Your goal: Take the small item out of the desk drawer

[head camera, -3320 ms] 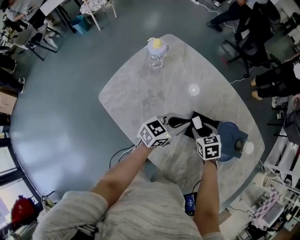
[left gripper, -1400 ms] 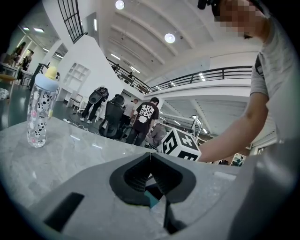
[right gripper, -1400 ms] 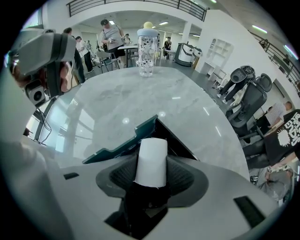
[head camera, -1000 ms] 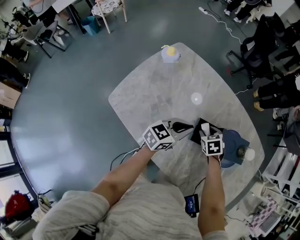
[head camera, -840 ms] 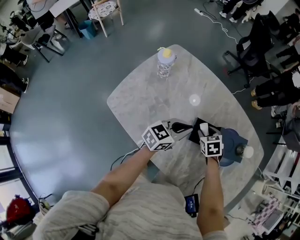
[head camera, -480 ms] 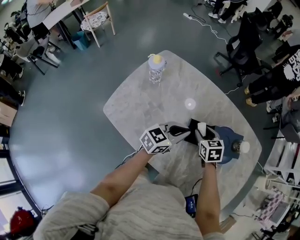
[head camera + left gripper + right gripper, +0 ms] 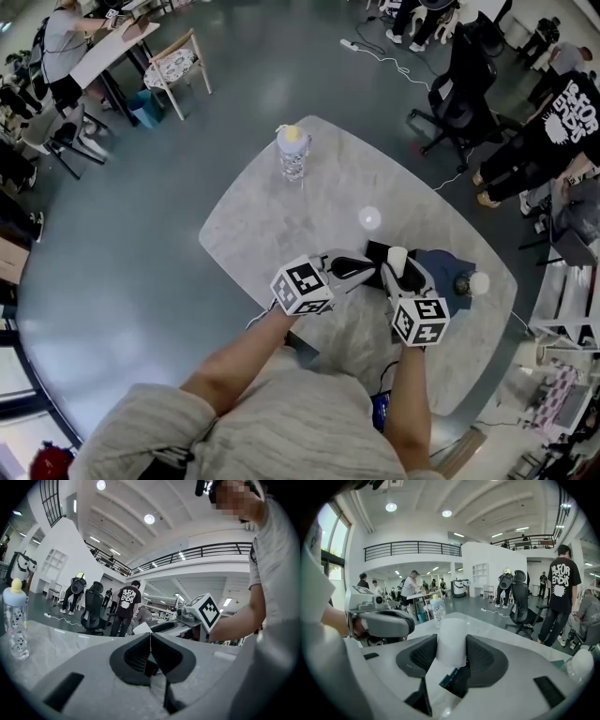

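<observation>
Nearest to me, the right hand-held gripper [image 7: 451,644] is pinching the small white item [image 7: 451,660], a pale little cylinder squeezed between both pads and, as far as I can judge, held up off the worktop [image 7: 281,211]. Half a second back that gripper's marker cube sat closer to the dark box; now it has drawn in toward me. The item was already in the same pinch three seconds ago. So I reckon the take-out is done and this is the carry-away.

The left hand-held gripper [image 7: 150,644] has its jaws pressed together on nothing and hovers just beside the right one.

Just past the jaws lies the dark box [image 7: 374,251], which I take for the drawer, though I cannot see into it. Touching its right side is a blue object [image 7: 439,270], with a white ball [image 7: 479,281] at its edge. Further out sits a small white disc [image 7: 369,217]. At the far edge stands a clear bottle with a yellow cap [image 7: 292,155]. Beyond the worktop are an office chair [image 7: 519,603] and a standing person in a black printed shirt [image 7: 562,590].
</observation>
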Motion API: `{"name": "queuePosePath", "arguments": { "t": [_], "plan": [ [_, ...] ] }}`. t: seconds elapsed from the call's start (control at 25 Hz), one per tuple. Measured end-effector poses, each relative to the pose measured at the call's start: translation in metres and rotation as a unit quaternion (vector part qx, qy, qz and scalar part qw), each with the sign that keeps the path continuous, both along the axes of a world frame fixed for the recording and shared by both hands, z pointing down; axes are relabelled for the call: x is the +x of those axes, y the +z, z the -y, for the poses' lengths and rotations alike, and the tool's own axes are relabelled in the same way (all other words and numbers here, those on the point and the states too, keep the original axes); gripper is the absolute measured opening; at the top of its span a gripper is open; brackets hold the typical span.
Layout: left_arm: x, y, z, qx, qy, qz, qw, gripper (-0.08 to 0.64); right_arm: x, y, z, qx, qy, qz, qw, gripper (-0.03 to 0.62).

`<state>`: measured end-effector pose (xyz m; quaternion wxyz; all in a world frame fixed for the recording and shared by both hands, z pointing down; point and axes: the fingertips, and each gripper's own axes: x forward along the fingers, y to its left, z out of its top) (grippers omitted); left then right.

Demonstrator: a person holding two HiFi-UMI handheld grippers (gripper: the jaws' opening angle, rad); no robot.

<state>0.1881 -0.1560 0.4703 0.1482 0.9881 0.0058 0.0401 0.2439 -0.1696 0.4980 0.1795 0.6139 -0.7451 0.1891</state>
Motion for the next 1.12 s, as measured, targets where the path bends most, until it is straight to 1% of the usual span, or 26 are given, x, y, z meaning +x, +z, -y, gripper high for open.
{"name": "queuePosePath", "arguments": {
  "t": [0.12, 0.48, 0.64, 0.84, 1.12],
  "plan": [
    [-0.003, -0.012, -0.006, 0.008, 0.005, -0.010, 0.9999, 0.015, -0.007, -0.019, -0.008, 0.034, -0.006, 0.019, 0.999, 0.193],
    [-0.016, -0.046, -0.036, 0.034, 0.017, -0.038, 0.9985, 0.015, -0.032, -0.068, -0.038, 0.112, -0.029, 0.043, 0.992, 0.193],
    [-0.022, -0.056, -0.046, 0.035, 0.018, -0.050, 0.9980, 0.015, -0.040, -0.084, -0.052, 0.142, -0.035, 0.049, 0.988, 0.193],
    [-0.021, -0.069, -0.057, 0.040, 0.024, -0.062, 0.9970, 0.015, -0.045, -0.101, -0.068, 0.167, -0.052, 0.045, 0.984, 0.193],
    [-0.023, -0.076, -0.067, 0.053, 0.037, -0.064, 0.9959, 0.015, -0.051, -0.114, -0.082, 0.186, -0.058, 0.046, 0.980, 0.193]
  ]
}}
